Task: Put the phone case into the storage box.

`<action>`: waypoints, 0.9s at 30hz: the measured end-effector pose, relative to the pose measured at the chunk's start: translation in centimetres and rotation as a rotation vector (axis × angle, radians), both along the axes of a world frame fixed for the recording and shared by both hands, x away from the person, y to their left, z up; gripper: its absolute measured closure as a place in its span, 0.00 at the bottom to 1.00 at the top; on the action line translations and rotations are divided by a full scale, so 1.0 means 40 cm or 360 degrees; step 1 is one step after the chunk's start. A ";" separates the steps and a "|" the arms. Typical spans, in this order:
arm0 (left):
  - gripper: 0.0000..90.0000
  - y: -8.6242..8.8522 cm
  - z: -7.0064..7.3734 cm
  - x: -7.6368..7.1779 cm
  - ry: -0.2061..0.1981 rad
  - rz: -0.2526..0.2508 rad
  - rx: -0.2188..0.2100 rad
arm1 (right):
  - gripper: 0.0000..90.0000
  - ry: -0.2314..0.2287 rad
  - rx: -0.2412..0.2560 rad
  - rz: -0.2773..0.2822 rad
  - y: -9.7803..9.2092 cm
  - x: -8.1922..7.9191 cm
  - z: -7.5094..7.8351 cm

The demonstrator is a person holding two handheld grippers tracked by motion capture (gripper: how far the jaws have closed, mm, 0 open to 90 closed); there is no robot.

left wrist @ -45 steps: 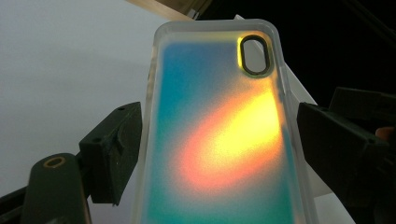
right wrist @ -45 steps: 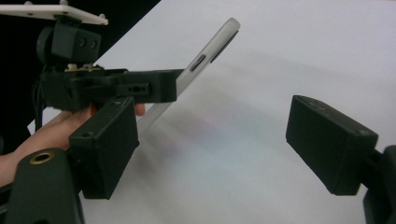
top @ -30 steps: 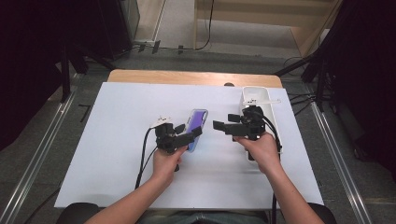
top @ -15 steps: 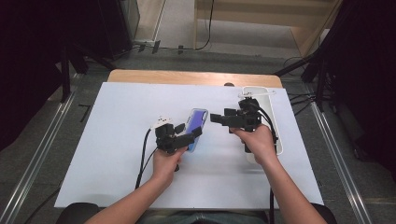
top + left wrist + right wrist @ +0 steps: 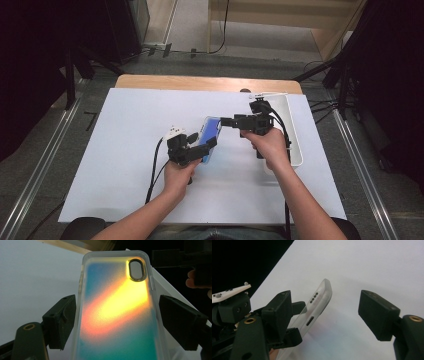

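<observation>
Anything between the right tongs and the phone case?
Nothing visible. The right tongs stand open with the phone case end already between their jaws; only bare white table lies behind. The left tongs hold its other end.

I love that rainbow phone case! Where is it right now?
The phone case is near the middle of the white table in the high view, gripped at its near end by the left gripper, with the right gripper open beside its far end.

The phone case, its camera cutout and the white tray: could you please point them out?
phone case (image 5: 112, 315), left gripper view, middle of its back.
camera cutout (image 5: 137, 270), left gripper view, its opening.
white tray (image 5: 296, 145), high view, right rim.
</observation>
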State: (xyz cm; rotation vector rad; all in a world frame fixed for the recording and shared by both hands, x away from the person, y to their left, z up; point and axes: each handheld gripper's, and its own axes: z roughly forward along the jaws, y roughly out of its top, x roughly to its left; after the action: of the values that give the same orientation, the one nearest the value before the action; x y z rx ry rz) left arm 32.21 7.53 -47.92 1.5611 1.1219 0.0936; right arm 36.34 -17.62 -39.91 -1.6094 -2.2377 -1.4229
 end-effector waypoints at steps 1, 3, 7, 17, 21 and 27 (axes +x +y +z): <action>0.19 0.000 0.001 -0.001 -0.0003 0.0001 0.0001 | 0.30 0.0013 0.0005 -0.0002 0.000 0.002 0.001; 0.19 0.000 0.000 -0.001 -0.0003 -0.0003 -0.0001 | 0.30 0.0017 0.0003 -0.0015 0.002 0.008 0.002; 0.19 0.001 -0.002 0.000 -0.0005 -0.0003 -0.0012 | 0.30 0.0028 -0.0002 -0.0024 0.006 0.016 0.003; 0.19 -0.003 -0.001 -0.005 -0.0026 0.0001 0.0003 | 0.34 0.0138 0.0007 -0.0026 0.024 0.040 -0.009; 0.19 -0.002 -0.001 -0.005 -0.0041 0.0005 0.0005 | 0.35 0.0171 0.0014 -0.0028 0.032 0.044 -0.013; 0.19 -0.002 0.000 -0.006 -0.0053 0.0011 0.0006 | 0.38 0.0215 0.0018 -0.0032 0.042 0.048 -0.017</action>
State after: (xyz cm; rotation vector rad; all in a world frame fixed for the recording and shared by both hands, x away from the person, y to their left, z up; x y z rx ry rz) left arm 31.97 7.46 -47.91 1.5540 1.1017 0.1263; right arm 38.27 -15.96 -40.57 -1.6746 -2.1415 -1.2869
